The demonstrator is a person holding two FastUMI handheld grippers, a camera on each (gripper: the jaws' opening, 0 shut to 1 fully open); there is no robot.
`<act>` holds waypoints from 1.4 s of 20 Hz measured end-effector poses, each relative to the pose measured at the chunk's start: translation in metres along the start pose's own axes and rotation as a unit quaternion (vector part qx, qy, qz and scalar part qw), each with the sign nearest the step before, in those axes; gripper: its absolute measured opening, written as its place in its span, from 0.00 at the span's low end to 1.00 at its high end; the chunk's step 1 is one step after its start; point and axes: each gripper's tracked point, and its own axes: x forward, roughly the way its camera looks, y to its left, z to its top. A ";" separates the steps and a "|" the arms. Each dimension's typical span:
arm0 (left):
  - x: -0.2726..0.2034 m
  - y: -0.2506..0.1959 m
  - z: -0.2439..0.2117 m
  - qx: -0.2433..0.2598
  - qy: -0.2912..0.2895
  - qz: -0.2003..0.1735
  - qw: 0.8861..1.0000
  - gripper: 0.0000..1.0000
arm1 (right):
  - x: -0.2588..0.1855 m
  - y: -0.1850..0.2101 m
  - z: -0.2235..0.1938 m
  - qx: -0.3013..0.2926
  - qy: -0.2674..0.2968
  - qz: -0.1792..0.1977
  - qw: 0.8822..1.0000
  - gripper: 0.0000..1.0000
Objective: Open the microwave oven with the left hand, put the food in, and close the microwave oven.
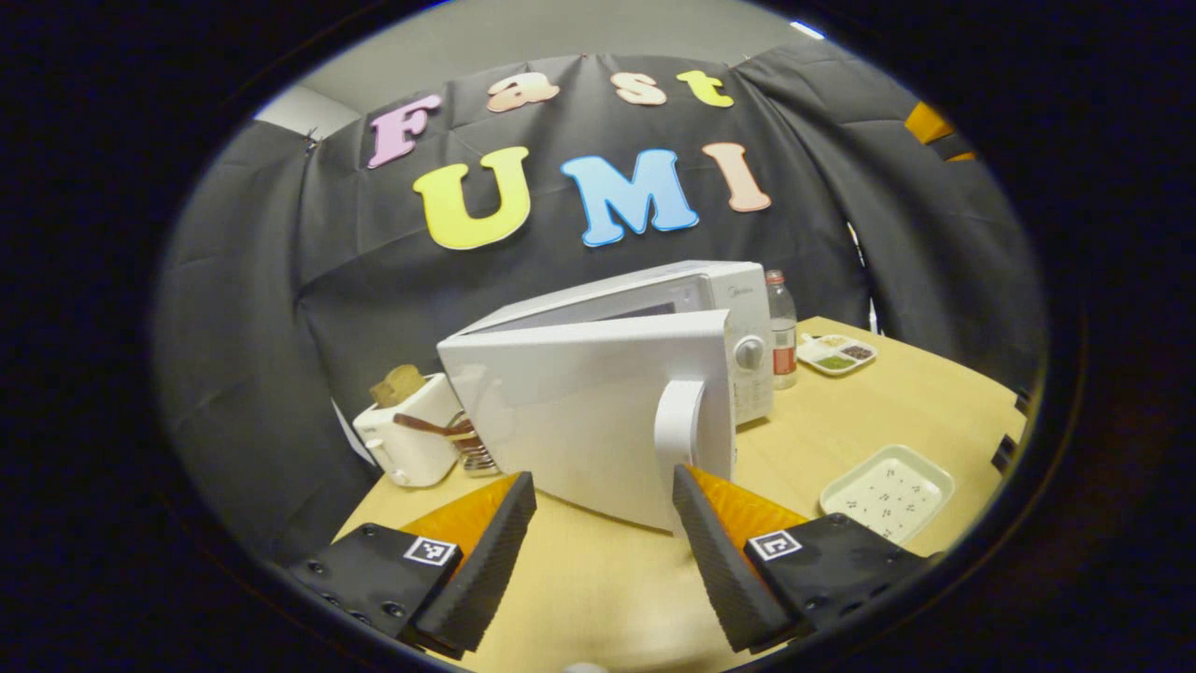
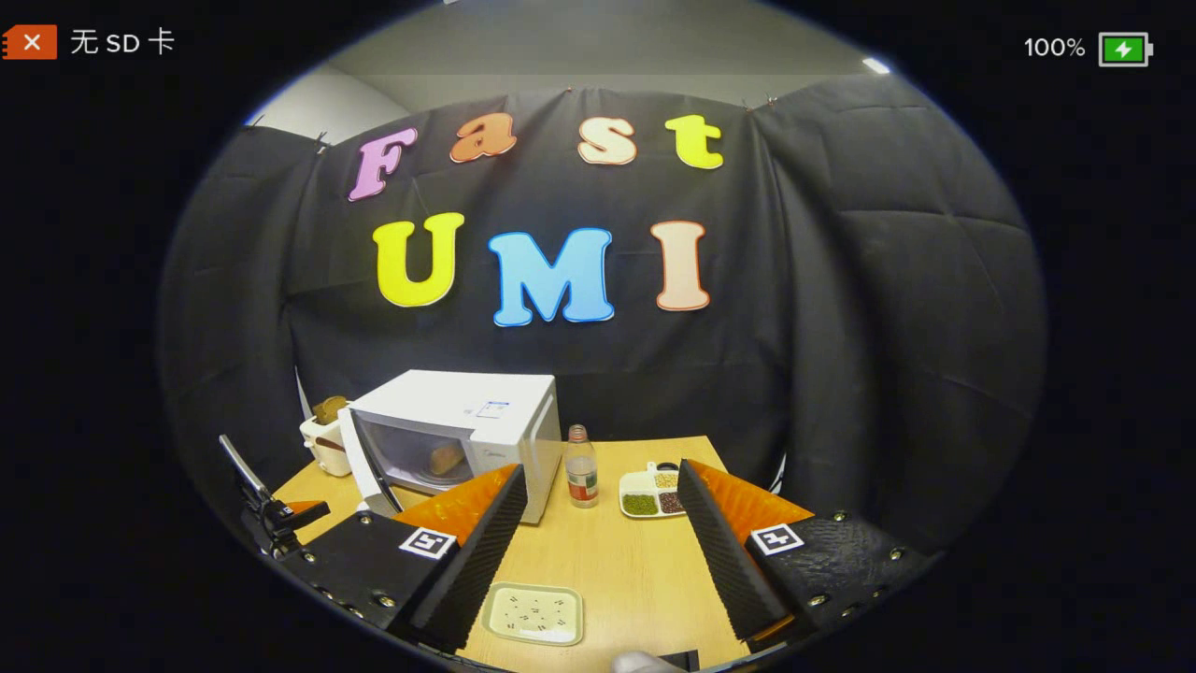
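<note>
The white microwave (image 1: 710,290) stands at the back of the wooden table, its door (image 1: 570,411) swung partly open toward me. In the left gripper view my left gripper (image 1: 603,486) is open, just in front of the door's lower edge, with the white handle (image 1: 679,430) above its right finger and nothing between the fingers. From the right gripper view the microwave (image 2: 467,411) shows a brown piece of food (image 2: 447,458) inside its cavity. My right gripper (image 2: 598,481) hangs open and holds nothing, above the table's near side. The left gripper (image 2: 280,516) sits low at the left, by the door.
A white toaster (image 1: 411,435) with bread stands left of the microwave. A small bottle (image 2: 581,467) and a divided dish (image 2: 651,493) of grains sit to its right. A speckled white plate (image 2: 534,612) lies near the front edge. Black cloth walls close in the table.
</note>
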 end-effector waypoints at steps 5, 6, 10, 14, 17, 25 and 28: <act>0.058 -0.030 0.023 0.010 -0.012 -0.021 1.000 1.00 | 0.009 -0.021 0.005 0.002 0.003 -0.019 1.000 0.99; 0.069 -0.034 0.028 0.010 -0.014 -0.025 1.000 1.00 | 0.010 -0.026 0.007 0.001 0.003 -0.022 1.000 0.99; 0.109 -0.045 0.043 0.020 -0.029 -0.032 0.999 0.98 | 0.016 -0.042 0.008 -0.002 0.007 -0.041 0.999 0.99; 0.144 -0.051 0.051 0.016 -0.032 -0.024 0.999 0.98 | 0.022 -0.053 0.008 -0.004 0.014 -0.055 0.998 0.99; 0.165 -0.049 0.057 0.010 -0.031 -0.012 0.999 1.00 | 0.023 -0.056 0.010 -0.010 0.014 -0.059 0.998 0.99; 0.165 -0.057 0.053 0.002 -0.026 0.003 1.000 0.95 | 0.030 -0.048 0.012 -0.023 0.024 -0.044 0.998 0.99; 0.173 -0.053 0.056 -0.020 -0.031 0.030 0.999 1.00 | 0.029 -0.040 0.014 -0.028 0.026 -0.033 0.999 0.99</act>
